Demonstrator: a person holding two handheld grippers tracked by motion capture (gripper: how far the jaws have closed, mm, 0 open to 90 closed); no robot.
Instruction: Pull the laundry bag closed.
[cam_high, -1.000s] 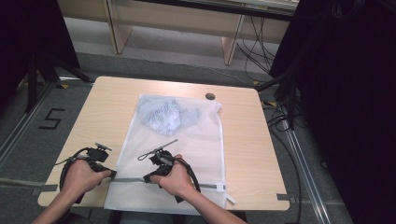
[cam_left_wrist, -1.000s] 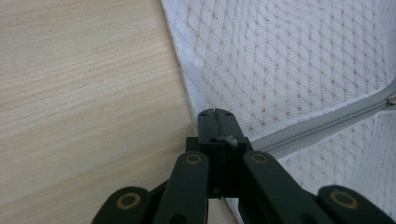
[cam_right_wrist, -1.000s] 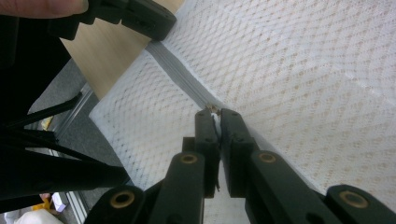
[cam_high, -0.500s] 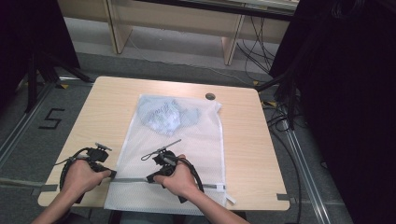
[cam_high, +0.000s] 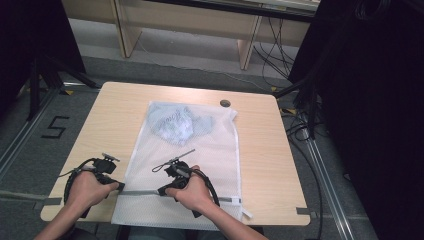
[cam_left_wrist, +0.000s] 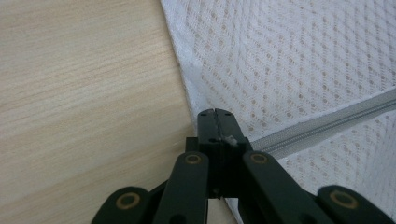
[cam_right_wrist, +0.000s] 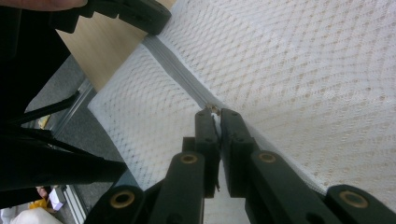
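Wooden table (cam_high: 125, 110) | both claws low, clamping mesh bag's zipper (cam_high: 145, 192)

Far ahead of the grippers, a small dark round thing (cam_high: 225, 103) lies on the wooden table (cam_high: 270, 150). Left of them, the floor bears a number 5 (cam_high: 55, 127).

Lab: floor rails (cam_high: 320, 165), taped number (cam_high: 55, 127), loose cables (cam_high: 272, 47)
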